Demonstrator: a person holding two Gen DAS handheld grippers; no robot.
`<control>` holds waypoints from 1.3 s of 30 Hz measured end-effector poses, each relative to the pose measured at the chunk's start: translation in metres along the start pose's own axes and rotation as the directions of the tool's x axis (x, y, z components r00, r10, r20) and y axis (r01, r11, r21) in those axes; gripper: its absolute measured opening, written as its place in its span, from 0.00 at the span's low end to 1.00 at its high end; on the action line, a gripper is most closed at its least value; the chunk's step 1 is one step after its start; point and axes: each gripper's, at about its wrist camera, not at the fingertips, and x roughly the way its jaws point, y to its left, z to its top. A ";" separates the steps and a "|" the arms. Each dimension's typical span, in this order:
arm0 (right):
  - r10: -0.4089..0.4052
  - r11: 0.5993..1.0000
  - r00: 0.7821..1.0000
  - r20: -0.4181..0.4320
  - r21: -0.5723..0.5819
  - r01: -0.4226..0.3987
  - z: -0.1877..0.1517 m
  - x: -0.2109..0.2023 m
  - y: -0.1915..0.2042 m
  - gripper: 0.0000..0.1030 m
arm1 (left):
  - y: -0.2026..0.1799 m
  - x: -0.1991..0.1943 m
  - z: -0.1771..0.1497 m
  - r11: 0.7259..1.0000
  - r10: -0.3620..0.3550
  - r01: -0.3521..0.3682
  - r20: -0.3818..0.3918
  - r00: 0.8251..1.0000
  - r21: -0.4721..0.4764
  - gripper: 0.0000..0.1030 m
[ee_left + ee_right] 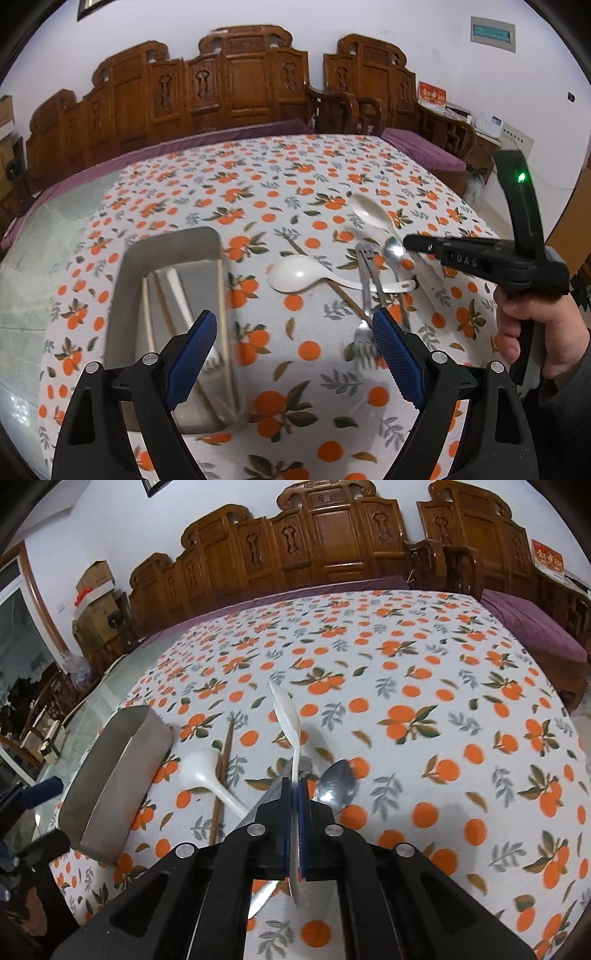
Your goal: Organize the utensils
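The table (pixel 424 664), under an orange-print cloth, carries everything; its far half lies bare up to the far edge, where carved wooden benches (pixel 332 542) stand close. A metal tray (pixel 166 266) sits toward the left edge, and only the left wrist view looks down into it, showing chopsticks (pixel 225 332) and a white utensil inside; the right wrist view sees just its outer wall. The left gripper (pixel 291 350) hangs with fingers spread wide, nothing between them, over the cloth beside the tray. The right gripper (pixel 293 812) is clamped on the handle of a white spoon (pixel 284 709), its bowl tipped up off the cloth. Crowded near it lie a second white spoon (pixel 199 771), a metal spoon (pixel 338 786), brown chopsticks (pixel 221 771) and a fork (pixel 364 332).
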 end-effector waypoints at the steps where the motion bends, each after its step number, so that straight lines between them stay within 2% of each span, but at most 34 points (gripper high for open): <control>1: -0.003 1.000 1.000 0.001 0.002 0.003 0.000 -0.001 -0.003 0.04 | -0.003 0.003 0.000 1.000 -0.006 0.006 -0.008 1.000 -0.002 0.80; 5: -0.019 1.000 1.000 -0.001 0.006 0.019 -0.003 -0.003 -0.011 0.04 | -0.019 0.024 0.002 0.999 -0.038 0.037 -0.050 0.998 -0.023 0.79; 7: -0.023 1.000 1.000 -0.008 0.013 0.024 -0.005 -0.003 -0.015 0.04 | -0.028 0.040 0.002 0.998 -0.058 0.055 -0.084 0.995 -0.035 0.75; 14: -0.026 0.999 1.000 -0.014 0.025 0.026 -0.008 -0.002 -0.022 0.04 | -0.041 0.086 0.005 0.998 -0.057 0.050 -0.176 0.983 -0.041 0.60; 17: -0.017 1.000 1.000 -0.012 0.023 0.017 -0.007 -0.002 -0.022 0.04 | -0.041 0.100 0.007 0.998 -0.055 0.046 -0.211 0.976 -0.046 0.46; 19: -0.009 1.000 1.000 -0.008 0.022 0.009 -0.006 -0.002 -0.020 0.04 | -0.039 0.106 0.007 0.997 -0.056 0.044 -0.225 0.973 -0.056 0.43; 22: -0.002 1.000 1.000 -0.005 0.016 0.002 -0.005 -0.003 -0.016 0.04 | -0.034 0.110 0.008 0.996 -0.063 0.047 -0.231 0.971 -0.074 0.33; 25: -0.001 1.000 1.000 -0.005 0.010 0.001 -0.005 -0.003 -0.014 0.04 | -0.030 0.110 0.010 0.995 -0.065 0.046 -0.242 0.968 -0.086 0.18; 35: -0.001 1.000 1.000 -0.006 0.007 0.001 -0.005 -0.003 -0.012 0.04 | -0.021 0.120 0.017 0.997 -0.026 0.003 -0.294 0.955 -0.077 0.16; 39: 0.001 1.000 1.000 -0.003 0.008 -0.001 -0.005 -0.003 -0.012 0.04 | -0.019 0.116 0.022 0.999 -0.005 -0.011 -0.295 0.955 -0.052 0.05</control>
